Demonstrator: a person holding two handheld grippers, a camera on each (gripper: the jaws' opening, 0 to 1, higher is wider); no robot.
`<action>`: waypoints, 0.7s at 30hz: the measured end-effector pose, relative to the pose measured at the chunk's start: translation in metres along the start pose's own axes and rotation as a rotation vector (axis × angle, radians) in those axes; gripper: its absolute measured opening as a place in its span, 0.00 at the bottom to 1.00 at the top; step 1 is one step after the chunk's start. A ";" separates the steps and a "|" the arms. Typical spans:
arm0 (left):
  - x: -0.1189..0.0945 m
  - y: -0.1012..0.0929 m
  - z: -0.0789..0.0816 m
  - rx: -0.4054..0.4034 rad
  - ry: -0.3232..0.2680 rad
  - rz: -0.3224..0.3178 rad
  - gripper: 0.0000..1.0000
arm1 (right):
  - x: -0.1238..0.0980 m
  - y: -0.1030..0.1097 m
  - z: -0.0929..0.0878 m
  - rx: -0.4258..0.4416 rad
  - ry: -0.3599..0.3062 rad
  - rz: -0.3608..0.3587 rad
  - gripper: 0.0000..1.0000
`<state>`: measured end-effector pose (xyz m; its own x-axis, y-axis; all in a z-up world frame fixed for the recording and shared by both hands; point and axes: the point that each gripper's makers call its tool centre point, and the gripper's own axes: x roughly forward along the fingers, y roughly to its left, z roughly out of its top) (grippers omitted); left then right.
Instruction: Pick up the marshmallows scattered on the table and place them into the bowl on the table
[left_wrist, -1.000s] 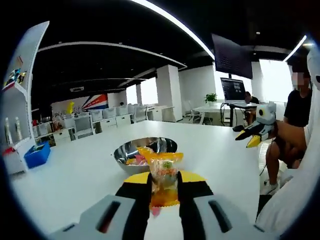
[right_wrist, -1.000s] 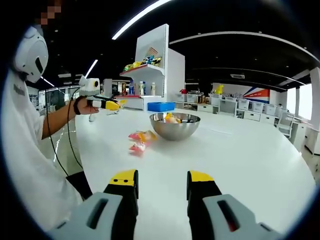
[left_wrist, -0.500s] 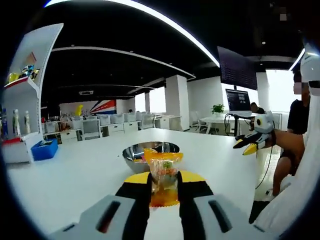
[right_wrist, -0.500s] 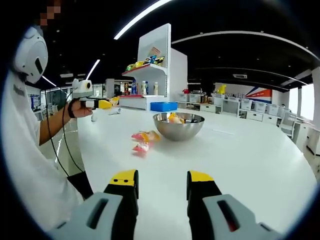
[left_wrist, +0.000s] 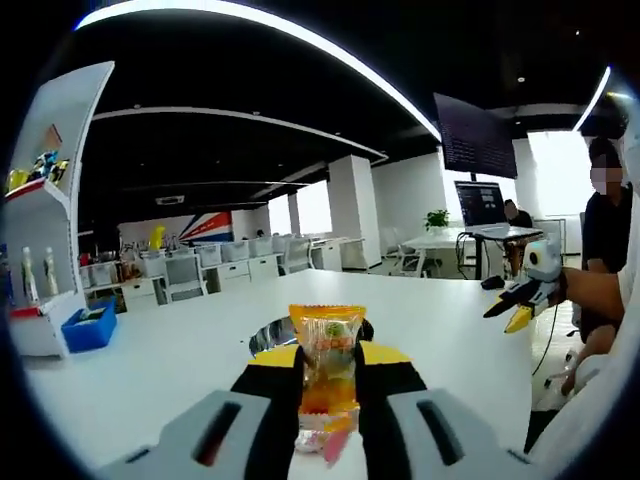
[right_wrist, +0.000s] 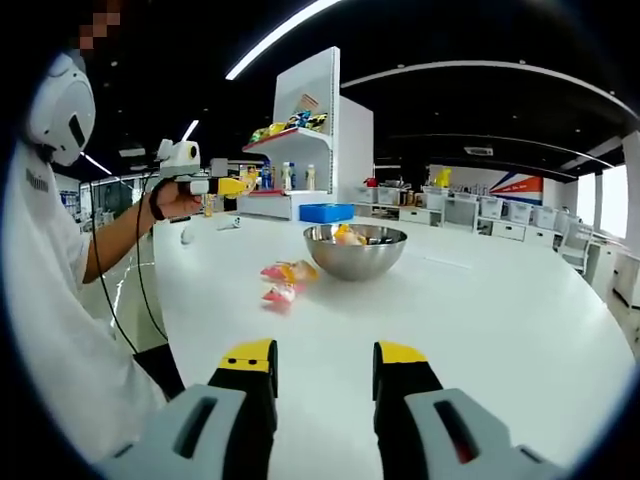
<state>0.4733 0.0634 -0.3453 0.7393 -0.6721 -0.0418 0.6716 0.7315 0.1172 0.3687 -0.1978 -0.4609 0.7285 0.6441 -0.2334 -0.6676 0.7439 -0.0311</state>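
In the left gripper view, the left tool (left_wrist: 328, 385) gripped a packet (left_wrist: 326, 365) upright between its jaws, long axis running up the jaws. The bowl (left_wrist: 308, 335) sat straight ahead, just beyond the packet and partly hidden by it, near the middle of the surface (left_wrist: 160, 355).

In the right gripper view, the right tool (right_wrist: 325, 375) stood open and empty over the near edge. Two packets (right_wrist: 284, 280) lay ahead and left of it, just beside the bowl, which already held some.
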 end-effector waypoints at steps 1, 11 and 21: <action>0.008 0.004 0.003 0.002 -0.003 0.005 0.22 | 0.000 0.000 0.000 0.002 0.000 -0.001 0.38; 0.087 0.021 0.009 -0.019 -0.017 -0.005 0.22 | -0.004 -0.004 -0.001 0.011 -0.002 -0.019 0.38; 0.144 0.013 -0.019 -0.037 0.026 -0.016 0.22 | -0.008 -0.012 -0.006 0.018 0.001 -0.032 0.38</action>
<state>0.5890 -0.0219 -0.3686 0.7292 -0.6808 -0.0689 0.6842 0.7249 0.0797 0.3699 -0.2129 -0.4641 0.7493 0.6196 -0.2338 -0.6409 0.7673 -0.0207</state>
